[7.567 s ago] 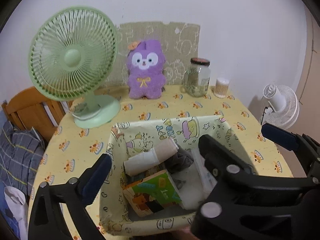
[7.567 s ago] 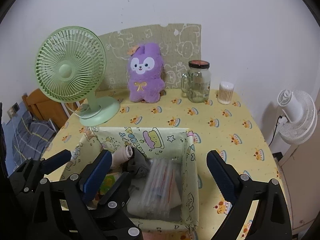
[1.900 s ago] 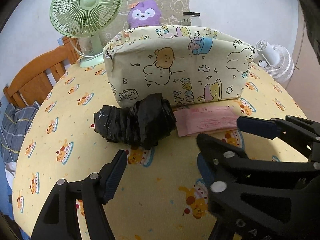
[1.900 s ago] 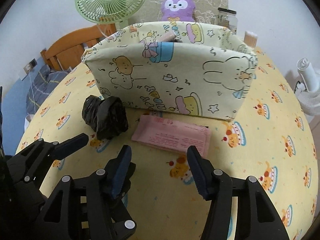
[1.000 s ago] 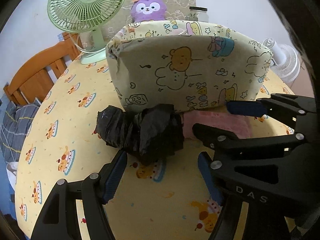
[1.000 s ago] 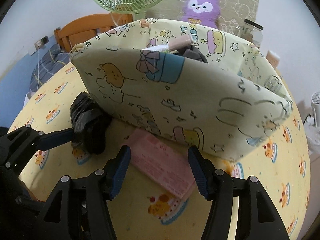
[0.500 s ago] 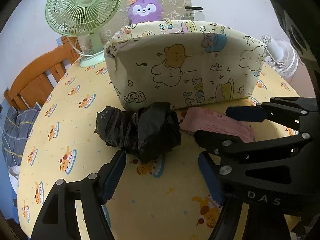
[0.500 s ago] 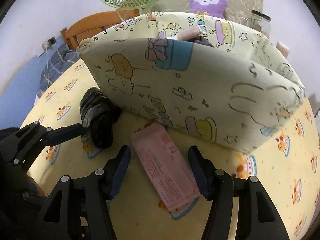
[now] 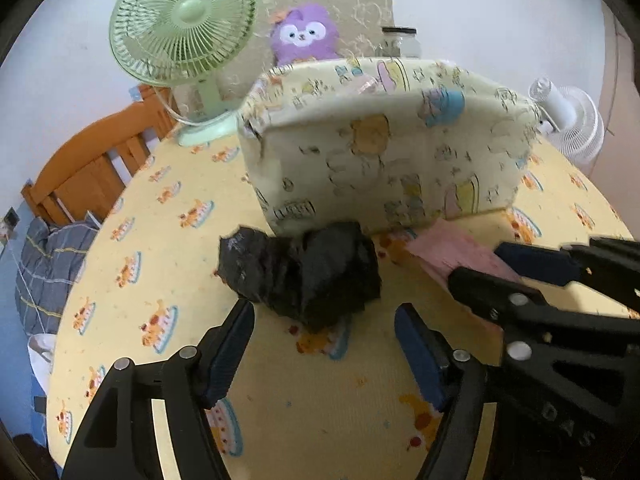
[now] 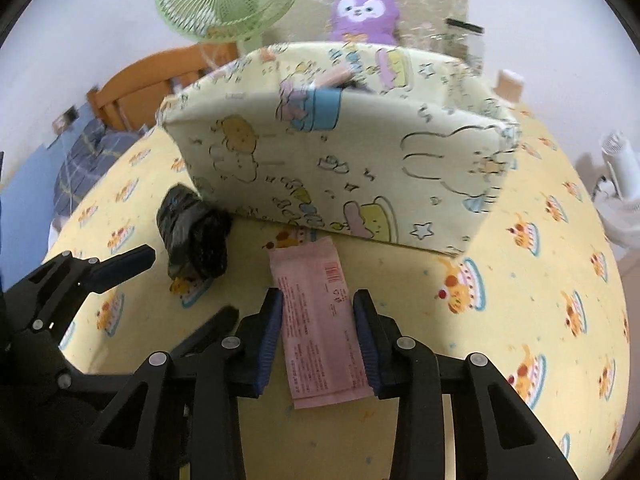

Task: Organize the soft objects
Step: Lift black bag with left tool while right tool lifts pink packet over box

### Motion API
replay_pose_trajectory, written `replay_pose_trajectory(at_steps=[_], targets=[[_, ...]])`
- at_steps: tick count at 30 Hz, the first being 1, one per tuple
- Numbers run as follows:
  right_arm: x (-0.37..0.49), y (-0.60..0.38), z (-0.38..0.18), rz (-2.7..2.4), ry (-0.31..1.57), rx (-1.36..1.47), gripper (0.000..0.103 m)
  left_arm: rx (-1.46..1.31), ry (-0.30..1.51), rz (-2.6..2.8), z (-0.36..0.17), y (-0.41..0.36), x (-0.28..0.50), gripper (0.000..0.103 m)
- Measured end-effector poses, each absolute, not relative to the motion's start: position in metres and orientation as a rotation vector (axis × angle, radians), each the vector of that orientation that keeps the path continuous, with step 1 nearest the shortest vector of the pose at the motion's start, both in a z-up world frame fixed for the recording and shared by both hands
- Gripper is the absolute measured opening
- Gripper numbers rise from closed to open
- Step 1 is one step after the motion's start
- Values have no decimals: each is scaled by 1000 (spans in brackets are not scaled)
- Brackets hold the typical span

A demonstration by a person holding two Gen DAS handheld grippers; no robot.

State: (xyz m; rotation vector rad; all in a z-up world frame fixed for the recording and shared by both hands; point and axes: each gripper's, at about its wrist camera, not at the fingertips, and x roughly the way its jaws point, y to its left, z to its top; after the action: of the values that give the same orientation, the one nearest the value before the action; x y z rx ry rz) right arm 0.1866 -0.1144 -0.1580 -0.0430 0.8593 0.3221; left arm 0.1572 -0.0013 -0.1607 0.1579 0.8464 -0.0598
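A pink flat packet (image 10: 316,320) lies on the yellow tablecloth in front of a cartoon-print fabric bin (image 10: 320,168). My right gripper (image 10: 318,312) straddles the packet lengthwise, its jaws closing, both blue pads touching the packet's long edges. Left of the packet a crumpled black plastic bag (image 9: 304,272) rests against the bin (image 9: 380,168). My left gripper (image 9: 322,320) stands open and closing slightly, with the bag's near end between its fingertips and neither pad touching it. In the left wrist view the right gripper (image 9: 500,270) holds the packet (image 9: 452,248). Rolled items poke out of the bin.
Behind the bin stand a green fan (image 9: 184,28), a purple plush (image 9: 304,36) and a glass jar (image 9: 400,40). A white fan (image 9: 572,120) is off the table at right. A wooden chair (image 9: 92,164) is at left. The round table's edge curves near me.
The right jaws have narrowed from wide apart onto the pink packet, which has swung to lie in line with the fingers. The left gripper and black bag have stayed put.
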Motion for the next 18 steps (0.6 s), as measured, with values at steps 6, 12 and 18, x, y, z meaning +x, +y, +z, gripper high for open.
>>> replay_pose_trajectory(at_steps=[6,12,18], targets=[[183,-116,-148,266,849,5,39,225,760,-13,-153,-12,158,68],[185,-121,-149,245,853,22,39,197,798,-79,-157,-13,172,46],[187,-122,-149,245,860,35,39,166,812,-93,-158,-13,172,30]])
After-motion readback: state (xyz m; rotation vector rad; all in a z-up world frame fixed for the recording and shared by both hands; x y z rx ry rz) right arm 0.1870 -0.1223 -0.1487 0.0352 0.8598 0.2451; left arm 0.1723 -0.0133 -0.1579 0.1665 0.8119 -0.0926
